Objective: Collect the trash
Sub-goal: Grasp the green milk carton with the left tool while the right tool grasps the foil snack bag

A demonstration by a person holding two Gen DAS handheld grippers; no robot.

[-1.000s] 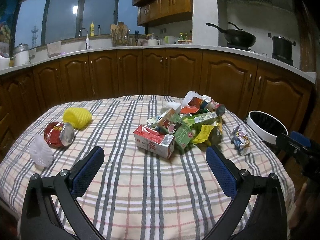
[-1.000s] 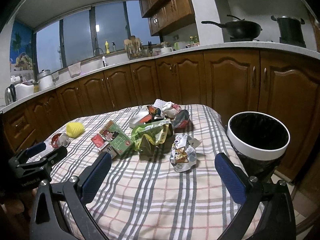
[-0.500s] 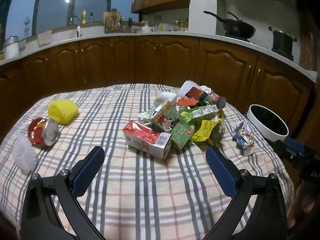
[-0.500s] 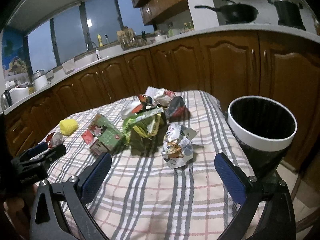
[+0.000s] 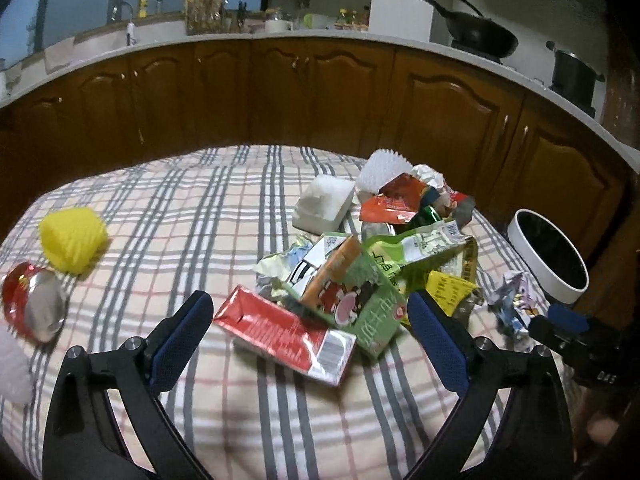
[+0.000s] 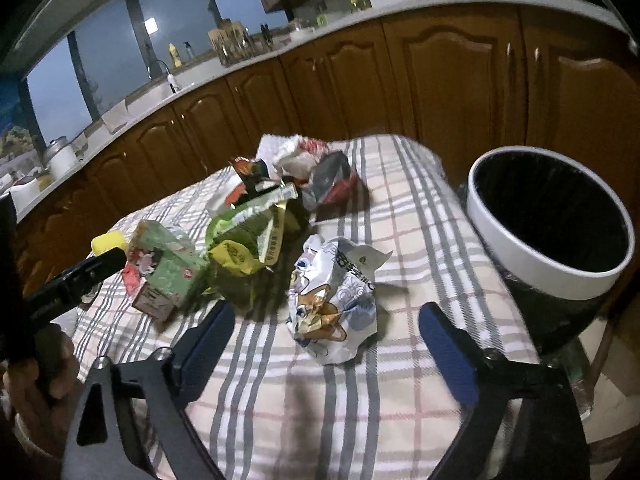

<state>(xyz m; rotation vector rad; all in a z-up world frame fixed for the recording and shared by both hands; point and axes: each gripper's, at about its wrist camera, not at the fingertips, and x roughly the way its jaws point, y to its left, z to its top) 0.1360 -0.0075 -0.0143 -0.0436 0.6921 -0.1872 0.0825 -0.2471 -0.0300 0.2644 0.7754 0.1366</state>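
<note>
**Both tongs over the litter on the checked table**

The left tongs (image 5: 306, 312) stand wide with nothing pressed between the pads; the red carton (image 5: 284, 332) lies flat on the checked table (image 5: 180, 216) between the two blue fingers, its far end against the green carton (image 5: 356, 296); behind these sits the heap of wrappers (image 5: 416, 240), with a white box (image 5: 324, 204) at its far side; to the left, well apart from the heap, lie a yellow foam net (image 5: 72, 240) and a crushed red can (image 5: 32, 304), touching each other.

The right tongs (image 6: 322, 328) have just been closing a little, yet the pads are not on anything; the crumpled cartoon wrapper (image 6: 332, 304) lies on the cloth between the fingers, a gap showing on each side; the green carton (image 6: 168, 264) and the heap (image 6: 256, 232) lie beyond it to the left.

The bin (image 6: 552, 264), white-rimmed with a black liner, stands just beside the table's right edge, near the cartoon wrapper; a hand (image 6: 36, 368) shows at the left edge of the right view, gripping the other tool.
</note>
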